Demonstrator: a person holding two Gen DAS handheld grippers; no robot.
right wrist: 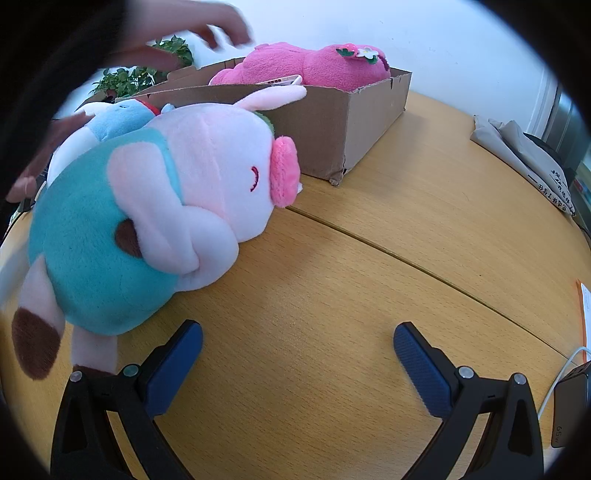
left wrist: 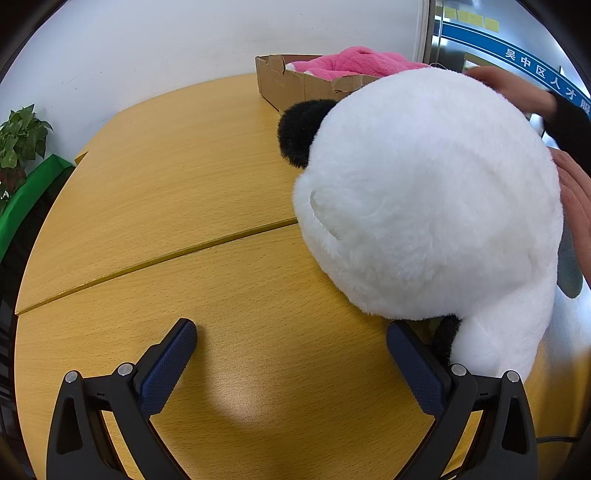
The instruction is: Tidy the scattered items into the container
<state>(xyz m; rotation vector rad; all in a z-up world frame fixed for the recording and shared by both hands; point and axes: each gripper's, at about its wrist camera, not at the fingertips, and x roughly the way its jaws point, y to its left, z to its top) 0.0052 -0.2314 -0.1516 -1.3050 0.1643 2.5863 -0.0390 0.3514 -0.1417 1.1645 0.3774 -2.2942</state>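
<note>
Tabletop [left wrist: 166, 206] carries cardboard box [right wrist: 332, 122] w/ pink plush [right wrist: 314, 68] inside. Panda plush [left wrist: 424, 192] lies beside left gripper [left wrist: 291, 345], jaws wide, empty. Pig plush [right wrist: 155, 206] near right gripper [right wrist: 297, 345], also wide. Blurred hand [right wrist: 199, 33], prob. a person's, above.

Bright, even indoor light, with a soft glare patch on the bench [left wrist: 236, 402]. Heavy fisheye bending plus black corners in both views. The hand [right wrist: 207, 26] is motion-blurred; everything else looks sharp.
</note>
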